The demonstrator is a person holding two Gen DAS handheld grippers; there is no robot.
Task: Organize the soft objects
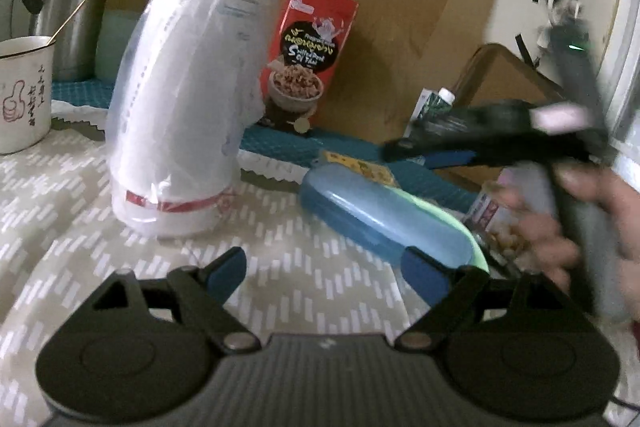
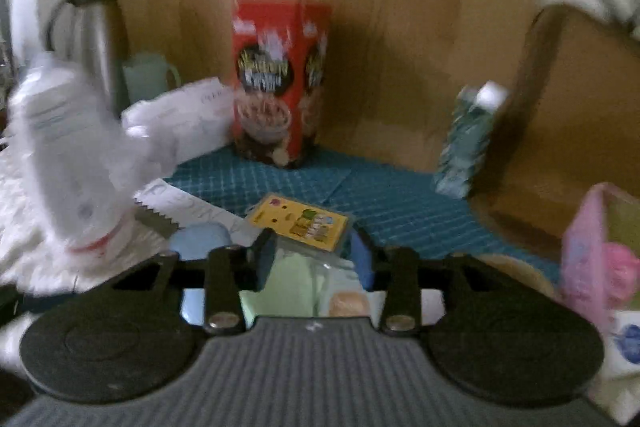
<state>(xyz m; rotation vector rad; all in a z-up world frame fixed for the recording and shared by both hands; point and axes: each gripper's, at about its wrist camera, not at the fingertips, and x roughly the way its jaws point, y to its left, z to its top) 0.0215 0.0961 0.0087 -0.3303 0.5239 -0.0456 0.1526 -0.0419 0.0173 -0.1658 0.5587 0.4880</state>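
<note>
Your left gripper (image 1: 320, 273) stands wide open and empty over the patterned cloth (image 1: 60, 227); just beyond its right finger lies the blue case (image 1: 380, 215). Your right gripper (image 2: 316, 251) is partly open, nothing pressed between its pads, above the light-green soft packet (image 2: 288, 287). The red box (image 2: 280, 83) stands behind.

My left gripper (image 1: 324, 277) hangs low with jaws spread wide; my hand (image 1: 560, 227) carries the blurred right gripper (image 2: 316, 255), jaws parted.
</note>
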